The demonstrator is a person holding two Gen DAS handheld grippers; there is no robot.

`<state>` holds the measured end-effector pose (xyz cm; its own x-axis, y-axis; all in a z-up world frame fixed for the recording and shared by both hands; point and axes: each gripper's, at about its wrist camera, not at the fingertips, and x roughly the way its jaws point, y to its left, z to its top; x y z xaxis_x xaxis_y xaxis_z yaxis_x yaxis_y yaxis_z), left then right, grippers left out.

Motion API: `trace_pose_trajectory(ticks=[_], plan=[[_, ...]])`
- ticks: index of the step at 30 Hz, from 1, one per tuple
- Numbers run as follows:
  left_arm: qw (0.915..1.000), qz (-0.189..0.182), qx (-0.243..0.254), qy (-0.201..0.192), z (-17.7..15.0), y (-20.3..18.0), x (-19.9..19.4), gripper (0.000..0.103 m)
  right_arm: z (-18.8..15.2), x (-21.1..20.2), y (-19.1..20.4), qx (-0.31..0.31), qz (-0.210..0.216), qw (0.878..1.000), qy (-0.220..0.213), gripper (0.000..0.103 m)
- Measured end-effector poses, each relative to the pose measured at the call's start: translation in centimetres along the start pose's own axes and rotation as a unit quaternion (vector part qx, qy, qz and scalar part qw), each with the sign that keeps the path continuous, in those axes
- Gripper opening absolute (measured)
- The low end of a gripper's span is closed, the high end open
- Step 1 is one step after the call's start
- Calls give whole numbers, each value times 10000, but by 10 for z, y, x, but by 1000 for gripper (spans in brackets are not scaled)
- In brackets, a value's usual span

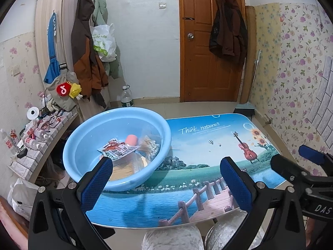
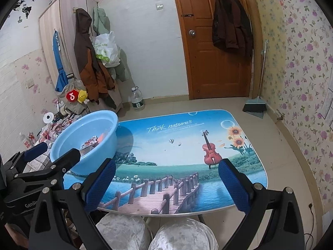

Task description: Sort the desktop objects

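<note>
A: Basin (image 1: 87,133)?
B: Light blue, on table's (image 1: 208,137) left part, overhanging the edge. Inside: snack packet (image 1: 116,149), cotton swabs bag (image 1: 150,144), orange-pink item (image 1: 132,140), all touching.
A: Grippers?
B: Left gripper (image 1: 166,177): jaws wide apart, empty, near basin. Right gripper (image 2: 166,177): also apart, empty, over bare tabletop w/ violin print (image 2: 211,152).
</note>
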<state>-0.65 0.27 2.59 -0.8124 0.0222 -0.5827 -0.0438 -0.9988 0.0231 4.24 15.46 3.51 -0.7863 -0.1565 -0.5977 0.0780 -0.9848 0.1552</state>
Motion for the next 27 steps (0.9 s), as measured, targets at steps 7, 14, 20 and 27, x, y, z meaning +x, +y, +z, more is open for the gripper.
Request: trace_pose_trajectory(ticks=[7,14,20,27], plan=[[9991,94,84,414,14,8,9,103,18,12,14,-313,-104,9990,318,100],[9967,41,173,788,57,21,21,103,65,20,34,-590,-44,9966,568,100],[9921,-114,53,1248,92,32,39,103,103,33,39,-496,-88,9952,834,100],[9912,66,181,1306,114,36,50,103,127,43,52,-591,-138,9927,1044,100]])
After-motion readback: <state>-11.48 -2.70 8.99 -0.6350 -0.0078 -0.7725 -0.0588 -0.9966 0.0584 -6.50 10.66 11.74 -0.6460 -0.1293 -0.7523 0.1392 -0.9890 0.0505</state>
